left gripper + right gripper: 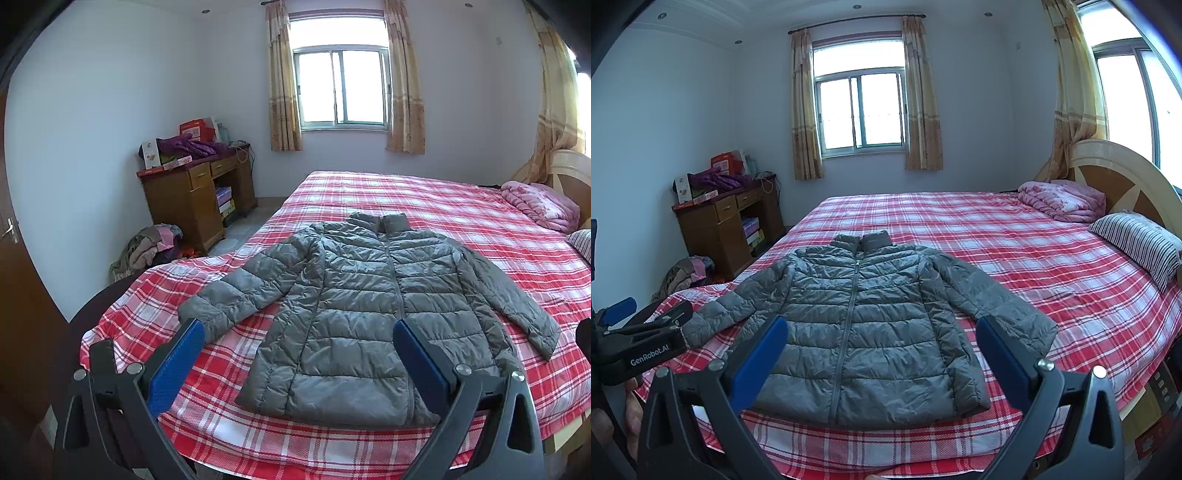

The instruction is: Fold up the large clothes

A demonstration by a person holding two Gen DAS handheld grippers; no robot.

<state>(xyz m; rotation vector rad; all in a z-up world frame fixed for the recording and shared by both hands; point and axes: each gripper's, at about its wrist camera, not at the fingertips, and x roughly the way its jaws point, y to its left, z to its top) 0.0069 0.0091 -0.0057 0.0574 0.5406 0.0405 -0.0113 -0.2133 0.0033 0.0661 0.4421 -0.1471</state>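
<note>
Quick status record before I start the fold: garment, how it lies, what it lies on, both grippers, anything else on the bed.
garment: grey puffer jacket, zipped shut, front up
lay: flat, collar toward the window, both sleeves spread outward, unfolded
surface: red plaid bed sheet
left gripper: open, holding nothing, above the jacket's hem
right gripper: open, holding nothing, above the jacket's hem
also on bed: pink folded quilt and striped pillow by the headboard, clear of the jacket

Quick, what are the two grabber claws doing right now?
Left gripper: open, holding nothing, above the grey jacket.
Right gripper: open, holding nothing.
</note>
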